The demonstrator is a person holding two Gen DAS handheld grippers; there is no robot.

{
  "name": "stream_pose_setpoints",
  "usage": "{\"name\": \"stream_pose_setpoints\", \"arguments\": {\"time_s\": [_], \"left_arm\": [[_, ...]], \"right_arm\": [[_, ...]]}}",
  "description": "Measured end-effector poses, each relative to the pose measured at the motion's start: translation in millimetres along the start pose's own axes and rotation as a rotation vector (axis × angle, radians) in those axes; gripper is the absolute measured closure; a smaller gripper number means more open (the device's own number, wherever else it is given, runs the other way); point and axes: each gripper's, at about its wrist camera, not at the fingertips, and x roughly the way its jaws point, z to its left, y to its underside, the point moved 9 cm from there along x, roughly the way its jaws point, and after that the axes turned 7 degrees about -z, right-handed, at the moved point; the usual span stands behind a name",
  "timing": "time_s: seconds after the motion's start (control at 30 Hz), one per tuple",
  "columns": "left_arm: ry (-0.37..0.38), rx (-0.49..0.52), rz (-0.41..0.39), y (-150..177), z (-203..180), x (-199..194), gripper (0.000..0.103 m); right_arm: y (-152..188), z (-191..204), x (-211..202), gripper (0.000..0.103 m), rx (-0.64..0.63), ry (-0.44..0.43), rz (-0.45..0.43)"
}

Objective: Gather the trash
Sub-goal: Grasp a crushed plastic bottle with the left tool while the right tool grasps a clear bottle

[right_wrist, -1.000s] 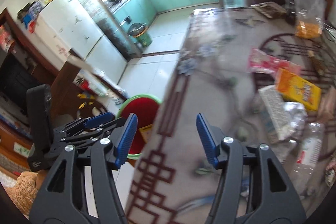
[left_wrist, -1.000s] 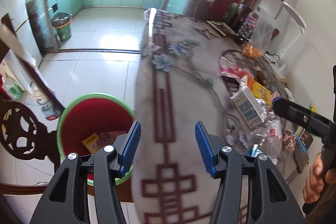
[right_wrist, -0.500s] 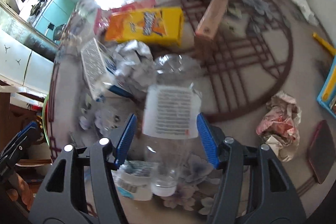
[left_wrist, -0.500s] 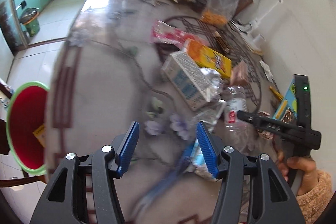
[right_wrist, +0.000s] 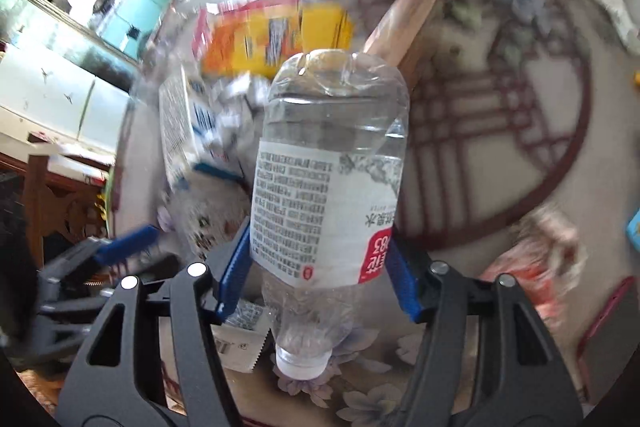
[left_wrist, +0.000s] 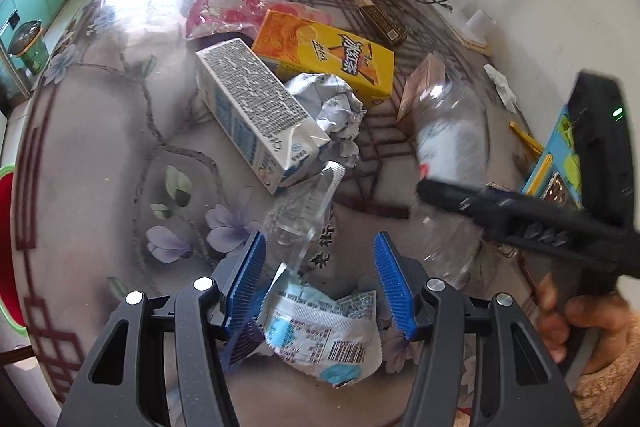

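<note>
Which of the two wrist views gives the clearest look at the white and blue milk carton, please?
The left wrist view: the milk carton lies sharp and whole on the table. In the right wrist view it is blurred and partly behind the bottle.

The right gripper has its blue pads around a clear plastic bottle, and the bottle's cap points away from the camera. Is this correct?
Not quite. In the right wrist view the right gripper does have the clear plastic bottle between its blue pads, jaws closing, but the white cap points toward the camera.
</note>
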Motion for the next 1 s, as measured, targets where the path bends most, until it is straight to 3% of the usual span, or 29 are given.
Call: {"name": "stream_pose_setpoints", "arguments": {"time_s": [0.13, 0.33, 0.43, 1.0], "left_arm": [[-0.006, 0.007, 0.028, -1, -7, 16, 0.051], [-0.015, -0.006, 0.056, -2, -5, 29, 0.059], [-0.018, -0.020, 0.070, -2, -1, 35, 0.072], [-0.003, -0.010, -0.011, -8, 10, -2, 0.080]], "right_arm": [[-15, 3, -23, 0.043, -0.008, -0.023, -0.056], [-22, 9, -33, 0.043, -0.024, -0.046, -0.072], [-30, 16, -28, 0.043, -0.028, -0.050, -0.069], [-37, 37, -31, 0.043, -0.047, -0.065, -0.096]]}}
